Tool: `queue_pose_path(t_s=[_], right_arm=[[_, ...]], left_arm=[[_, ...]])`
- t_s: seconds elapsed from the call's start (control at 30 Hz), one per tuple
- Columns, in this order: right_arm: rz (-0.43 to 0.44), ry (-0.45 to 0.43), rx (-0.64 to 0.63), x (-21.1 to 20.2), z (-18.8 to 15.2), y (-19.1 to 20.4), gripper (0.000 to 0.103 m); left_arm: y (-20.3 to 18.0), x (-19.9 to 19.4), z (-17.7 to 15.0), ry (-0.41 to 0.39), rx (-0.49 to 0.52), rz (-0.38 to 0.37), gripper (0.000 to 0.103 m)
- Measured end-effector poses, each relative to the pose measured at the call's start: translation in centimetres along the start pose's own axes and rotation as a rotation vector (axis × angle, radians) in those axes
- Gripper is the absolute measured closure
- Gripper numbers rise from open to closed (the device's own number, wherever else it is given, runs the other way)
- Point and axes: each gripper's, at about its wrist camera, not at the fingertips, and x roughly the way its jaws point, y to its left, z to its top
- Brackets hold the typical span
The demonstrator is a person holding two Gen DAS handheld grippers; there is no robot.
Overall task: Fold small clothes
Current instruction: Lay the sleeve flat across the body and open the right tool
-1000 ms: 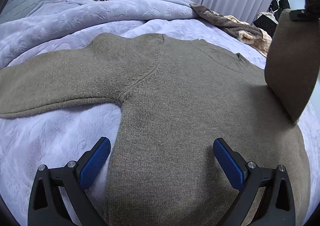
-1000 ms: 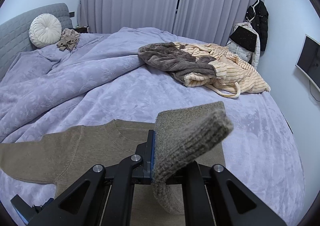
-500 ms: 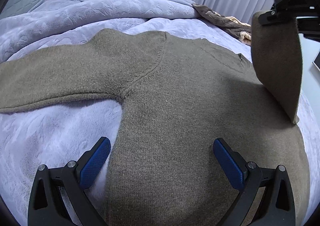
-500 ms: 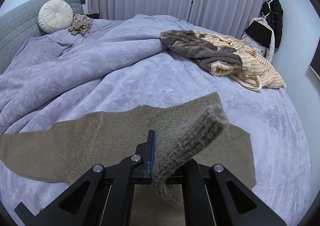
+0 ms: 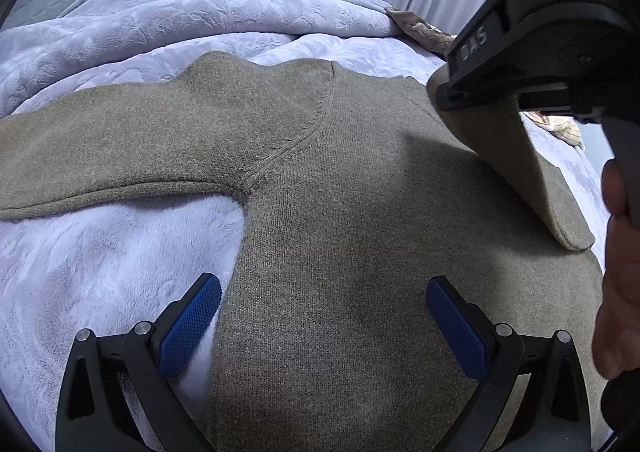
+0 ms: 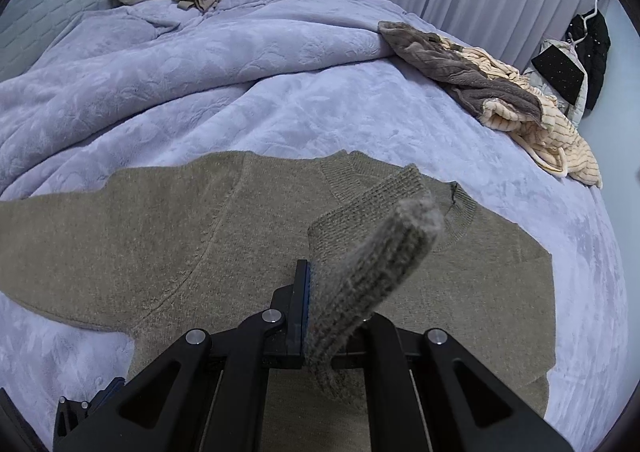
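Olive-brown knit is spread flat on the lavender bed (image 6: 360, 108): the sweater (image 5: 340, 236) lies with its left sleeve (image 5: 120, 148) still stretched out sideways. Over the last second the right sleeve (image 5: 516, 164) has been carried inward and higher, so that its cuff (image 6: 376, 248) now hangs above the chest near the neckline. The first sleeve fold is judged to be under way, not yet laid down. The right claw (image 6: 320, 316) is clamped on that cuff and held raised over the body. The left claw (image 5: 324, 316) is kept low over the hem, jaws spread wide, gripping nothing.
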Motion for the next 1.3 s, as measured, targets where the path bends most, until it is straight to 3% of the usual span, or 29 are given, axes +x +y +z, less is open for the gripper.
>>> queue_pose_path(t_s=[0.67, 0.8, 0.87, 0.9, 1.0, 1.1, 1.23, 1.3], right_arm=[[0.065, 0.081, -0.194, 2.7, -0.5, 3.5, 0.096], [0.131, 0.104, -0.233, 2.7, -0.5, 4.3, 0.088], [0.136, 0.085, -0.249, 2.1, -0.6, 4.6, 0.075], [0.124, 0.075, -0.251, 1.8, -0.6, 4.5, 0.074], [0.124, 0.034, -0.229, 0.8, -0.9, 2.9, 0.072], [0.123, -0.006, -0.132, -0.2, -1.3, -1.2, 0.057], [0.077, -0.011, -0.008, -0.3, -2.3, -7.1, 0.055], [0.108, 0.002, 0.047, 0.1, -2.8, -9.2, 0.055]], left_arm=[[-0.4, 0.9, 0.4, 0.014, 0.007, 0.019, 0.0], [-0.5, 1.0, 0.4, 0.018, 0.007, 0.022, 0.0], [-0.9, 1.0, 0.6, 0.006, 0.009, 0.02, 0.0], [-0.9, 0.5, 0.4, 0.0, 0.014, 0.018, 0.0], [-1.0, 0.3, 0.3, 0.009, 0.031, 0.037, 0.0], [-0.7, 0.4, 0.4, 0.016, 0.015, 0.029, 0.0], [-1.0, 0.6, 0.5, 0.023, 0.029, 0.051, 0.0], [-1.0, 0.7, 0.6, 0.03, 0.033, 0.059, 0.0]])
